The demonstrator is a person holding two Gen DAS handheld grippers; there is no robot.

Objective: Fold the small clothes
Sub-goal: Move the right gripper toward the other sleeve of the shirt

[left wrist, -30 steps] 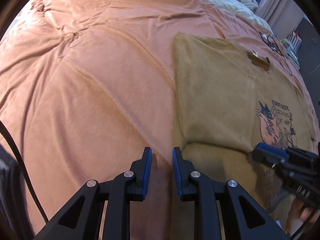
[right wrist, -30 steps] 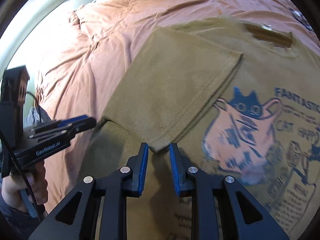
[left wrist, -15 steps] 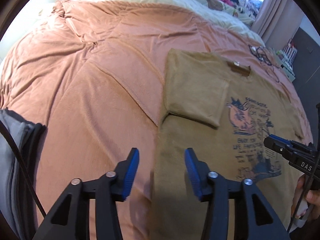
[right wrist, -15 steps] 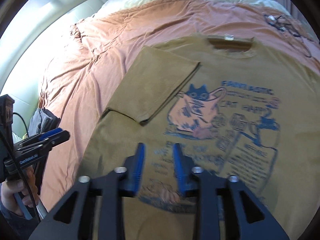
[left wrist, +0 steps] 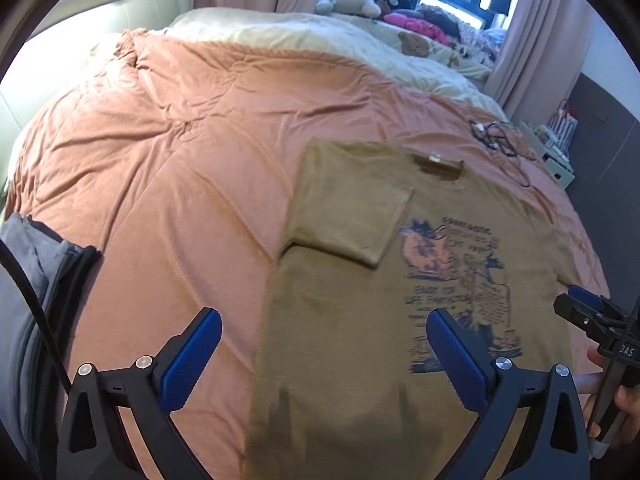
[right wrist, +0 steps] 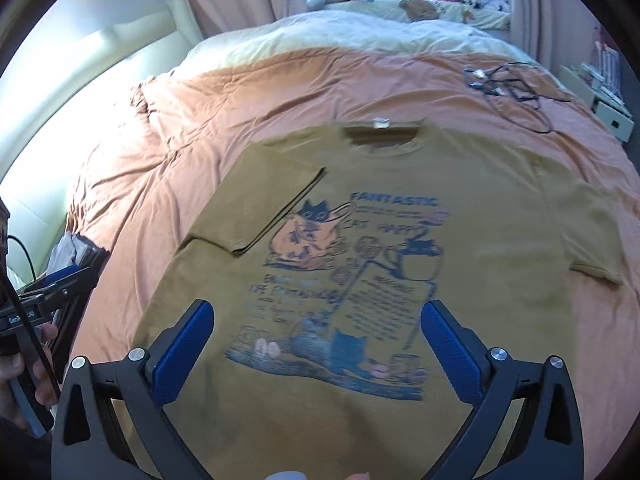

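An olive-brown T-shirt [left wrist: 340,300] [right wrist: 480,208] with a blue and orange cat print lies face up on the orange bedspread [left wrist: 180,160]. Its left sleeve [left wrist: 348,208] [right wrist: 272,192] is folded in over the chest. Its right sleeve [right wrist: 592,232] lies spread out flat. My left gripper [left wrist: 322,316] hovers above the shirt's lower left edge. Its jaws are opening wide, with nothing between them. My right gripper [right wrist: 317,306] hangs over the lower part of the print, jaws also opening and empty.
A grey pile of clothes [left wrist: 24,300] lies at the bed's left edge. Tangled black cables [left wrist: 496,140] [right wrist: 508,84] rest on the bedspread beyond the collar. A cream blanket and plush toys [left wrist: 348,4] are at the far end, with a shelf [left wrist: 556,148] to the right.
Both grippers have drawn back and up from the folded sleeve's edge. Their jaws have gone from nearly shut to wide apart. The whole shirt now shows in both views.
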